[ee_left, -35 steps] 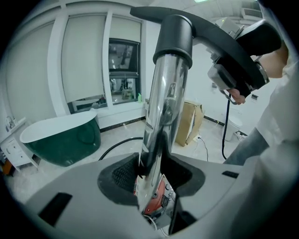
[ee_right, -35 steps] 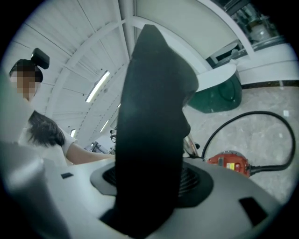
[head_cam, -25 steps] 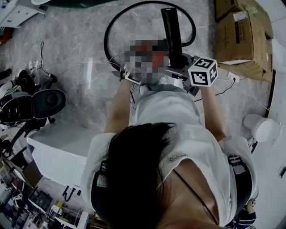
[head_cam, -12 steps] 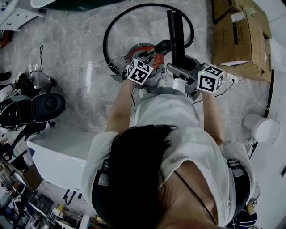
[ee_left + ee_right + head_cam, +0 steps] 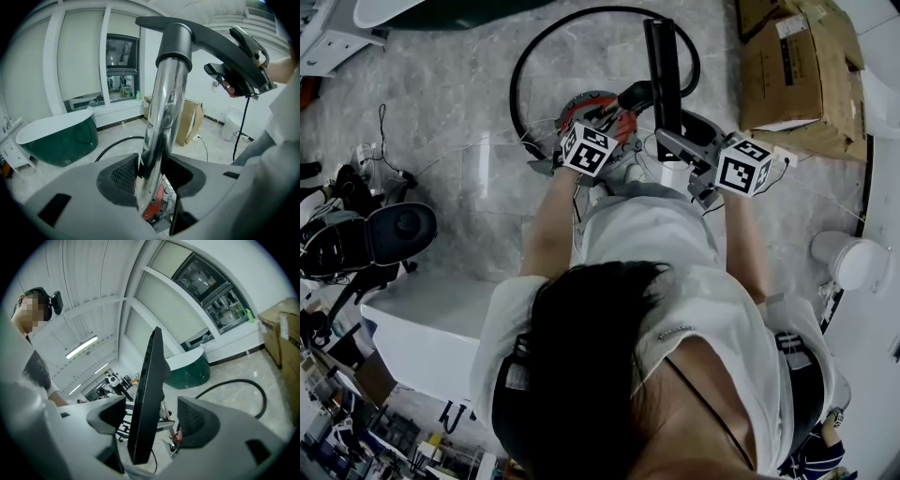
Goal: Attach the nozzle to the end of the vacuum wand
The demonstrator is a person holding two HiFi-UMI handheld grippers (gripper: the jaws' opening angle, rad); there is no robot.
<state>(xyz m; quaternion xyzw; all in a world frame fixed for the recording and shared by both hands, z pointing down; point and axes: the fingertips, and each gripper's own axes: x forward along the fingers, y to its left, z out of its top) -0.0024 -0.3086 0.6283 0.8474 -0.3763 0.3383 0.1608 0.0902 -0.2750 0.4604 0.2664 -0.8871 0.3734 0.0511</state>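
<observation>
Your left gripper (image 5: pixel 152 171) has its fingers (image 5: pixel 117 176) clamped on the chrome wand (image 5: pixel 161 108). They hold it low on the tube, which rises from between them to a dark collar (image 5: pixel 174 44) well above the tips. The nozzle (image 5: pixel 146 390), a long, flat black piece, stands between the fingers of your right gripper (image 5: pixel 152 417) and is held there. One finger lies flat against it, while a gap shows at the other. In the left gripper view the nozzle lies across the top of the wand at the collar; whether it is seated I cannot tell.

That one-sided hold looks like the weak point. If you push the nozzle on off-axis, it will likely pivot in the right fingers instead of sliding home. The polished tube could also slip down through the left fingers under the push, and the long length above them may sway, since you grip far from the joint. Line the two up before you press.

Below the fingers is a grey marbled floor (image 5: pixel 459 84), not a desk — a dropped nozzle would land hard. The red-and-black vacuum body (image 5: pixel 595 108) sits just beneath the left fingers, and its black hose (image 5: pixel 520 70) loops out beyond them. Left of the fingers stands a green bathtub (image 5: pixel 56 138), with a window (image 5: pixel 122 65) ahead. Cardboard boxes (image 5: pixel 792 66) stand right of the right fingers.
</observation>
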